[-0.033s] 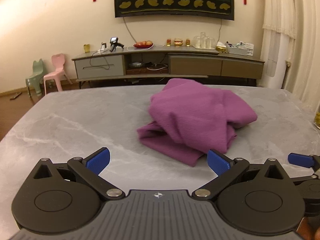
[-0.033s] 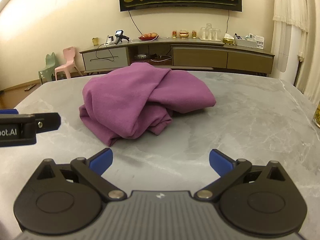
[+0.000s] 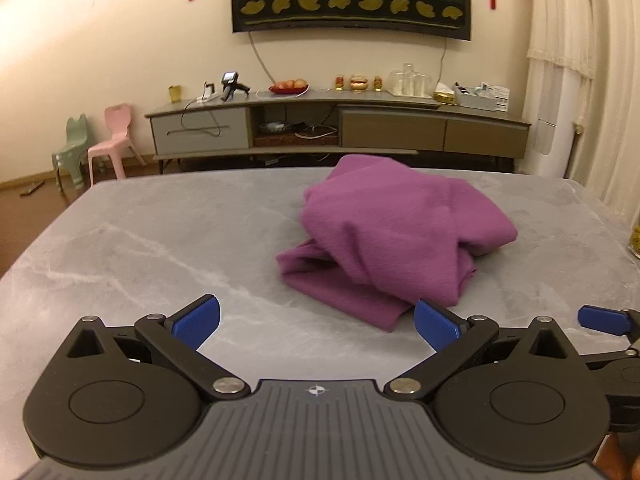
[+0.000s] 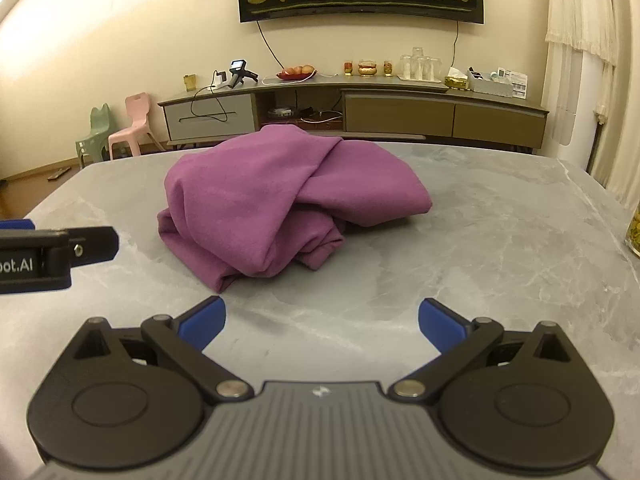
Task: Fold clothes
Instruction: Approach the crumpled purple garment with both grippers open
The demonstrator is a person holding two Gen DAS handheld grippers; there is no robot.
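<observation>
Both grippers are hanging spread wide, left gripper [image 3: 316, 322] and right gripper [image 4: 320, 324], facing the crumpled purple garment [image 4: 280, 204] lying on the grey table [image 4: 480, 240].

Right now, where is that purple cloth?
The purple cloth lies crumpled on the grey marble table, ahead of both open tools: right of centre in the left wrist view, left of centre in the right wrist view.
</observation>
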